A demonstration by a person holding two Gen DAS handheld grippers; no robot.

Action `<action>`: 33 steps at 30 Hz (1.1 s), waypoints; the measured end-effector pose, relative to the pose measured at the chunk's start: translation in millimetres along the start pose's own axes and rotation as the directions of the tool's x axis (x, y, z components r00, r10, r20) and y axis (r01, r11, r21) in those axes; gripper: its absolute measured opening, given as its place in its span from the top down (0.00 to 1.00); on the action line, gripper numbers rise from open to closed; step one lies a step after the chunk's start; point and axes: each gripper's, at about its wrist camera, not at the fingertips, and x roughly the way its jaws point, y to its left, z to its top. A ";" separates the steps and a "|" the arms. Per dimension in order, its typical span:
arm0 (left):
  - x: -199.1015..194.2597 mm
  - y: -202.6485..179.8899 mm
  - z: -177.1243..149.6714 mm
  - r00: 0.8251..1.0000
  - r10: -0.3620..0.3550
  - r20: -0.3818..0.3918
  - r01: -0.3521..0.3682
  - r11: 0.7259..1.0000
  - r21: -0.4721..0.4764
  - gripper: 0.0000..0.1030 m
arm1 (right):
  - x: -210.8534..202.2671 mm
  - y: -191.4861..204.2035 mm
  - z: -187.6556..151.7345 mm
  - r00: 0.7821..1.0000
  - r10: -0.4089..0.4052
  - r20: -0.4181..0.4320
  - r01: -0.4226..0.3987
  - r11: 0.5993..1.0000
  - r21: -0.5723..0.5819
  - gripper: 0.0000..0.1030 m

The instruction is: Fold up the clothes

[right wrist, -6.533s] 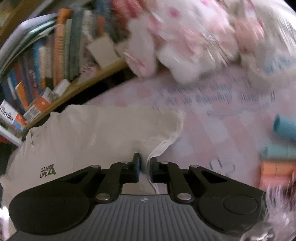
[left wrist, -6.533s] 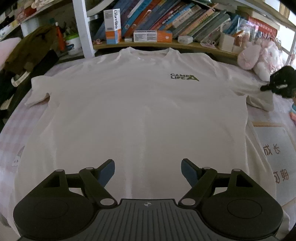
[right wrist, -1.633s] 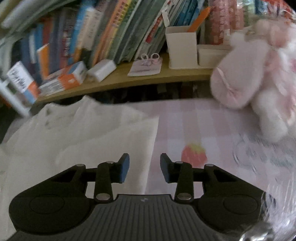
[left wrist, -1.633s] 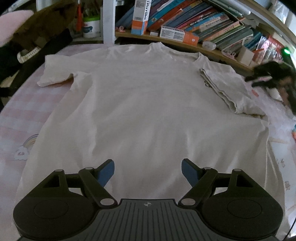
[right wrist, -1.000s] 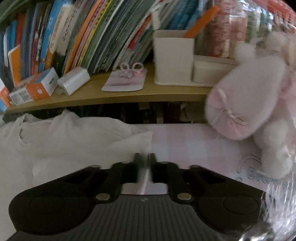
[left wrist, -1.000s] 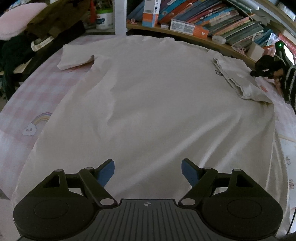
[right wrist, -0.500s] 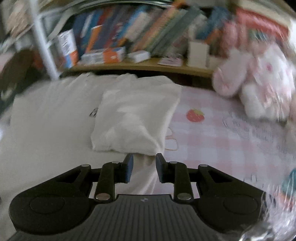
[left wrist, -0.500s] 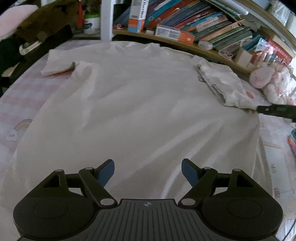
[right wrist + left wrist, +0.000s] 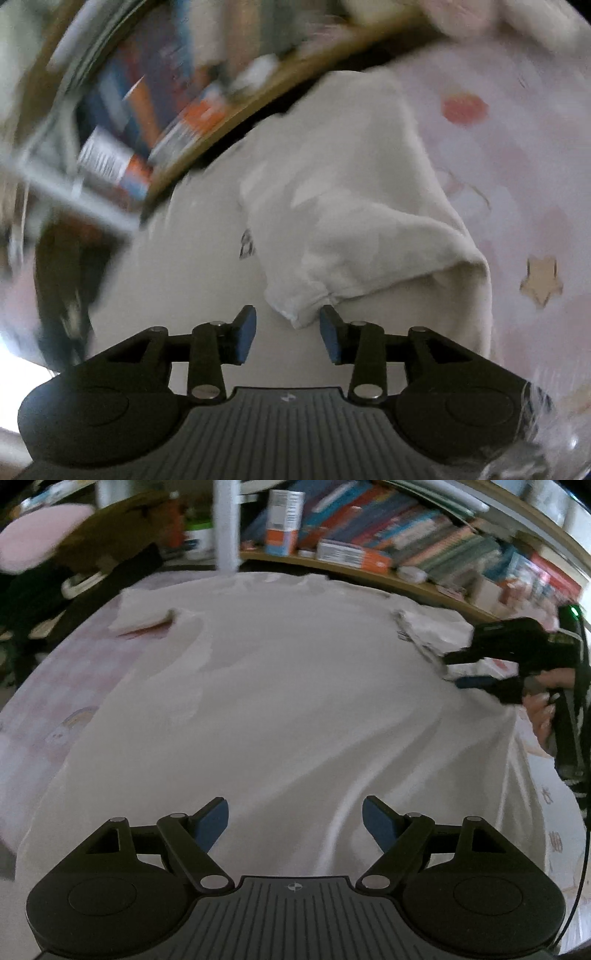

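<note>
Cotton: a cream T-shirt (image 9: pixel 280 701) lay flat on the pink checked bedspread (image 9: pixel 48 686), filling the middle of the left wrist frame, collar toward the bookshelf (image 9: pixel 369 565) along the top.
Folded sleeve: the sleeve (image 9: pixel 362 221) lay turned in over the chest, centre of the right wrist frame, partly covering the small printed logo (image 9: pixel 246 243).
Right gripper: the right gripper (image 9: pixel 288 330) had just been opening; its jaws stood apart, the sleeve's corner between them, neither pad pressing it as far as I could tell.
Left gripper: the left gripper (image 9: pixel 295 821) hung wide open above the hem at the bottom of its frame, holding nothing.
Other sleeve: the far sleeve (image 9: pixel 144 616), upper left of the left wrist frame, lay unfolded.
Doing it well: I judged the right gripper should pull straight back so the cuff does not drag, then smooth the ripples near the hem before matching the other sleeve.
</note>
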 end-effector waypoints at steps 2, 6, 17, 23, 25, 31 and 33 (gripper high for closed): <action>-1.2 5.8 0.3 1.000 0.009 0.003 -0.009 1.000 -0.028 0.20 | 0.0 -5.9 1.8 1.000 0.001 0.013 -0.002 0.992 0.130 0.67; -1.9 8.0 1.6 1.000 0.014 0.012 -0.014 0.999 -0.037 0.20 | -1.6 -27.4 -0.4 0.999 -0.007 0.045 -0.014 0.899 0.437 0.80; -0.4 6.4 7.3 1.000 0.010 0.013 -0.010 1.000 -0.019 0.20 | 18.8 -24.2 4.9 0.993 0.111 0.042 -0.117 0.867 0.484 0.90; -0.8 0.6 10.0 1.000 0.003 0.012 -0.003 1.000 0.012 0.20 | 28.4 -36.9 3.1 0.987 0.155 -0.040 -0.113 0.852 0.512 0.64; -0.5 0.5 10.2 1.000 0.000 0.011 0.000 1.000 0.012 0.20 | 20.6 -32.4 1.3 0.983 0.177 -0.050 -0.134 0.876 0.463 0.59; -1.0 -1.5 11.7 1.000 -0.014 0.019 0.013 1.000 0.023 0.20 | -19.2 -3.8 -22.0 0.977 0.157 -0.145 -0.147 0.986 0.078 0.59; 0.3 0.2 13.2 1.000 -0.022 0.022 0.021 0.999 0.027 0.20 | -39.8 7.6 -37.4 0.982 0.106 -0.154 -0.122 0.988 -0.099 0.59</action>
